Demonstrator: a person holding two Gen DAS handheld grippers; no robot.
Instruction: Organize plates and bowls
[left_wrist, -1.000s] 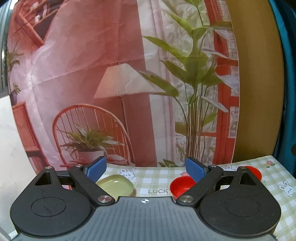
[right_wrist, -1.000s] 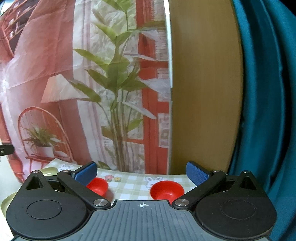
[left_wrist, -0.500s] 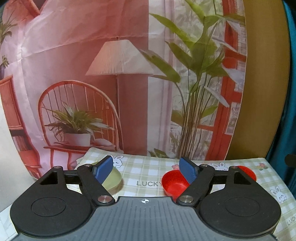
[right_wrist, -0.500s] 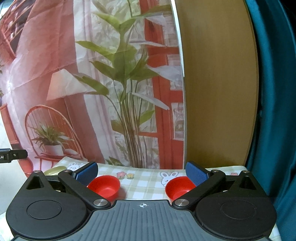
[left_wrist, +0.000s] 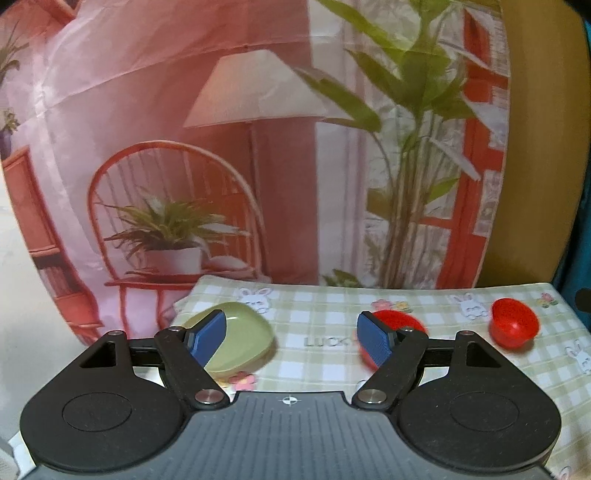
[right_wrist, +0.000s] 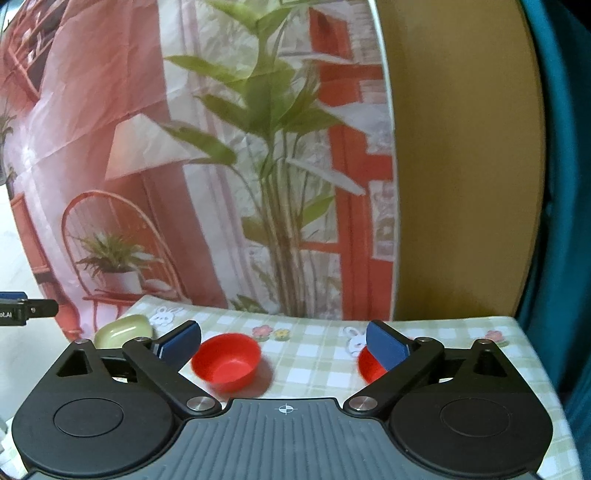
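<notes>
A pale green plate (left_wrist: 240, 338) lies on the checked cloth at the left, partly behind my left gripper's left pad. My left gripper (left_wrist: 291, 339) is open above the cloth with nothing between its pads. One red bowl (left_wrist: 400, 321) sits behind its right pad, another red bowl (left_wrist: 513, 326) farther right. In the right wrist view my right gripper (right_wrist: 284, 345) is open and its jaws are closing, nothing gripped. A red bowl (right_wrist: 226, 361) stands just ahead, nearer the left pad; a second red bowl (right_wrist: 369, 365) peeks from behind the right pad. The green plate (right_wrist: 123, 330) is far left.
The green checked tablecloth (left_wrist: 325, 369) covers the table up to a printed backdrop (left_wrist: 258, 147) hanging right behind it. A brown panel (right_wrist: 461, 166) and teal curtain (right_wrist: 561, 184) stand at the right. The other gripper's tip (right_wrist: 26, 313) pokes in at the left edge.
Both grippers came forward and dipped toward the table, so more cloth and the dishes show. The left gripper's pads drew a little closer together; the right's narrowed slightly.
</notes>
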